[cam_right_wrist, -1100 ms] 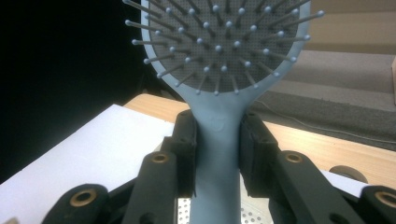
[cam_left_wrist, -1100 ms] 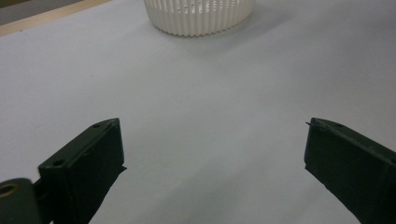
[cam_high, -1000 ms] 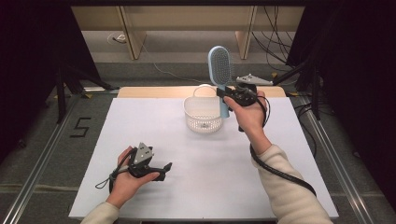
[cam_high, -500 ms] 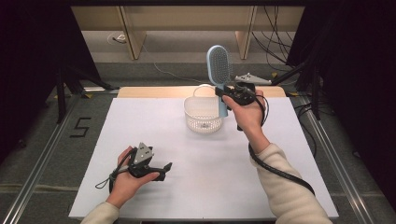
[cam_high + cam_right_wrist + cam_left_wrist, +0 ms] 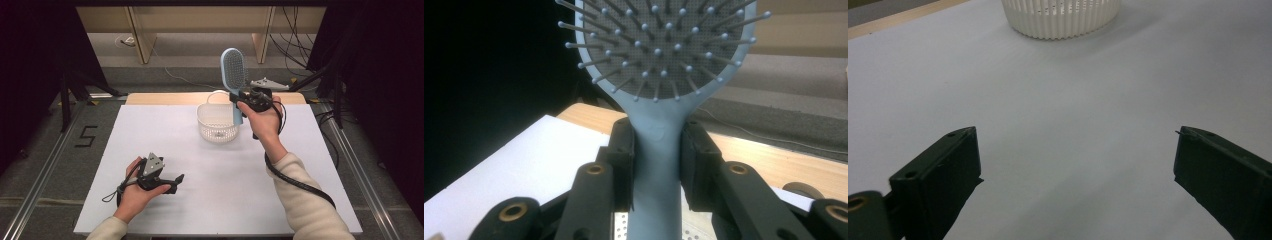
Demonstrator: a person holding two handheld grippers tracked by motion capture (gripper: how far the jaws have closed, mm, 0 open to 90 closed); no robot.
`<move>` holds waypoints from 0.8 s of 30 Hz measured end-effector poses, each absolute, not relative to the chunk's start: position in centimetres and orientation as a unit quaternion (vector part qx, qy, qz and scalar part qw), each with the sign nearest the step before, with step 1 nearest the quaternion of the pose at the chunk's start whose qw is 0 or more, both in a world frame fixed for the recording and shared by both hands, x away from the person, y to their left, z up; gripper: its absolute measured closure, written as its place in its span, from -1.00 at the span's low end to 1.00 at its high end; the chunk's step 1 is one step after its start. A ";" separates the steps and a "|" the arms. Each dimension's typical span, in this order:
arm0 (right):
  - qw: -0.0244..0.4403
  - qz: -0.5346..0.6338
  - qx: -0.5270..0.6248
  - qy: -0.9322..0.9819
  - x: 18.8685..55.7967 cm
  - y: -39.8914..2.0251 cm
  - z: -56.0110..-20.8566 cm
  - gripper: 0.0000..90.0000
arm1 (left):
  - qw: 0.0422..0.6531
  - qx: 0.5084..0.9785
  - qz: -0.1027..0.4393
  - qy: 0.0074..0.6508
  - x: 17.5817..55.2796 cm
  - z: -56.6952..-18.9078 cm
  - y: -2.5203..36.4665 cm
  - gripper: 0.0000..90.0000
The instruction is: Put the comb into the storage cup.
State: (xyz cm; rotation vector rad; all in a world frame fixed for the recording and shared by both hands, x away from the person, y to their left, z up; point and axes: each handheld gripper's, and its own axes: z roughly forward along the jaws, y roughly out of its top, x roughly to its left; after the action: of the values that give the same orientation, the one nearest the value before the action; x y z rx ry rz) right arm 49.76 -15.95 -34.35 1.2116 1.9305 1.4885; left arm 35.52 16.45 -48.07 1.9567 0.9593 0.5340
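Observation:
A light blue hairbrush with a grey bristle pad stands upright above the right rim of a white ribbed basket. My right gripper is shut on its handle; in the right gripper view the handle sits clamped between both jaws, the bristles facing the camera. My left gripper rests low on the white table at the front left, open with nothing between its jaws. The basket shows far ahead of it.
The white board sits on a wooden tabletop whose far edge shows behind the basket. A cable trails from each gripper. A grey object lies past the table's far right corner. Dark curtains flank both sides.

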 end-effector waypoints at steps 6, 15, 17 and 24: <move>0.208 0.534 0.436 0.694 49.9 -15.9 -34.3 0.58 | 0.434 0.786 0.215 0.385 35.5 -48.1 16.4 -0.90; 0.206 0.533 0.436 0.695 50.2 -15.5 -34.3 0.57 | 0.435 0.785 0.214 0.385 35.5 -48.1 16.4 -0.90; 0.206 0.532 0.437 0.695 50.2 -15.5 -34.3 0.57 | 0.435 0.785 0.215 0.385 35.5 -48.1 16.4 -0.90; 0.206 0.532 0.438 0.695 50.4 -15.3 -34.4 0.57 | 0.435 0.785 0.214 0.385 35.5 -48.1 16.4 -0.90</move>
State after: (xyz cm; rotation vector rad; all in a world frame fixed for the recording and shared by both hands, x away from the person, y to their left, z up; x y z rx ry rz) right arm 50.40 -15.33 -34.36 1.2199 1.9360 1.4837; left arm 35.53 16.40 -48.06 1.9545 0.9586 0.5338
